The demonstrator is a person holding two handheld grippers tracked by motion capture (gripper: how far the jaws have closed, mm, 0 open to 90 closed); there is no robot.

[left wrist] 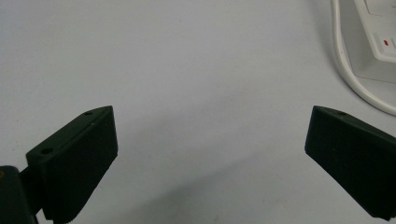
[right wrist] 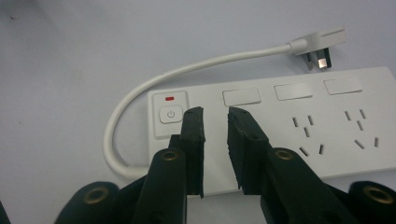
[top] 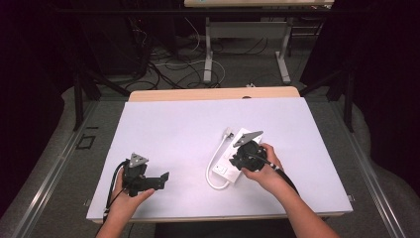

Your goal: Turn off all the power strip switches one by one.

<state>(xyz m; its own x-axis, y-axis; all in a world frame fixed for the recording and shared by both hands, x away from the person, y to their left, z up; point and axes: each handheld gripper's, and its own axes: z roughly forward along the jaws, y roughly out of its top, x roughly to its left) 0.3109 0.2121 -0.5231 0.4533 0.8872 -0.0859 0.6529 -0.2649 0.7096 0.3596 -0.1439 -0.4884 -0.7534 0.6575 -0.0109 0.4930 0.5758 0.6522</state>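
Two tools, one in each of a person's hands, work over a white tabletop [top: 173, 129]. Nearest, the left tool [left wrist: 210, 154] hovers low over bare surface at the front left, its jaws spread wide with nothing between them. Farther in, the right tool [right wrist: 215, 116] hangs over a white power strip [right wrist: 327, 135], its jaws narrowed to a slim gap, empty, just beside the strip's power button [right wrist: 171, 114] with a small red light above it. The strip lies flat, right of the middle of the tabletop. Its white cord [right wrist: 140, 93] loops from the button end around to a plug [right wrist: 320, 44] lying just beyond the strip.
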